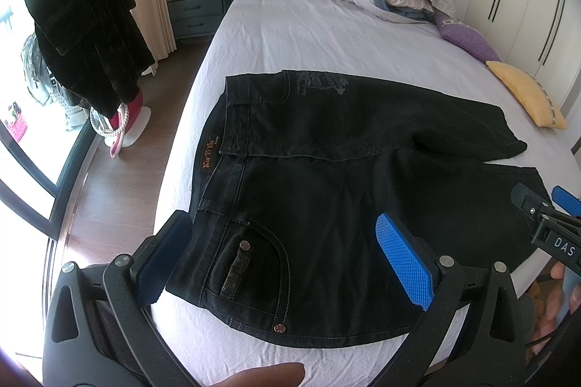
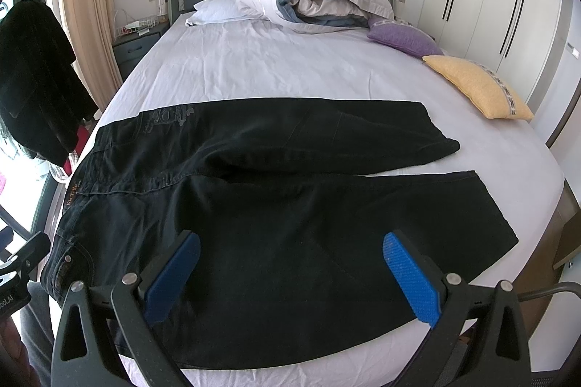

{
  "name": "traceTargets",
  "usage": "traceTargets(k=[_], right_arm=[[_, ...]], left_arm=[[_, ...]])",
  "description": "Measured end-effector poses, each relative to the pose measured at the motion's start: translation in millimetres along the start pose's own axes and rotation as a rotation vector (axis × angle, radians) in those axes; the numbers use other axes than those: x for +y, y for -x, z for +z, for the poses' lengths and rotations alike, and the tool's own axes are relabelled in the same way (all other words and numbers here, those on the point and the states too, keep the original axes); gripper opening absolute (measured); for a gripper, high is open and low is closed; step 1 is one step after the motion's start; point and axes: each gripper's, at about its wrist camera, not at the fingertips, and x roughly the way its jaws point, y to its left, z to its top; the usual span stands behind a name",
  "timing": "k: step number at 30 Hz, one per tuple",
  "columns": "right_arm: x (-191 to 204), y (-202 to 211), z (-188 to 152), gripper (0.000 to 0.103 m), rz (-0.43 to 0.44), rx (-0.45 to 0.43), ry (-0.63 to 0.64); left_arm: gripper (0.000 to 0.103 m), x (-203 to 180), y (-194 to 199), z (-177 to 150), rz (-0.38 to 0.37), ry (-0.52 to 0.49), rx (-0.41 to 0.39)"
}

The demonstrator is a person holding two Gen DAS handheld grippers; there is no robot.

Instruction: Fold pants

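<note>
Lying flat on the bed [image 2: 290,74], the black pants [image 2: 276,212] look heavy, limp denim, best pinched at the near waistband and hem by the spread-open, empty left gripper [image 1: 287,263] and right gripper [image 2: 290,274].

Black pants [image 2: 276,205], white bed sheet [image 2: 254,71]

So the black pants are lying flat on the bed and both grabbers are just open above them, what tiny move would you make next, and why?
Probably lower the left gripper onto the near waistband corner by the pocket and close. The pants lie spread flat, legs apart, on the bed; both grippers, including the right gripper, are open and hold nothing, so a grip must come before folding.
</note>
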Motion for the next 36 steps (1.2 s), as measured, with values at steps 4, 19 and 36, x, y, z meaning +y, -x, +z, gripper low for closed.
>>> traceTargets(k=[4, 19, 36], right_arm=[[2, -2, -1, 0.103, 0.000, 0.004, 0.002], [-12, -19, 15, 0.103, 0.151, -0.002, 0.066], [-39, -134, 128, 0.077, 0.339, 0.045, 0.356]], left_arm=[[0.103, 1, -2, 0, -0.013, 0.000, 0.006], [0.103, 14, -49, 42, -0.207, -0.115, 0.106], [0.103, -17, -242, 238, -0.237, -0.634, 0.205]])
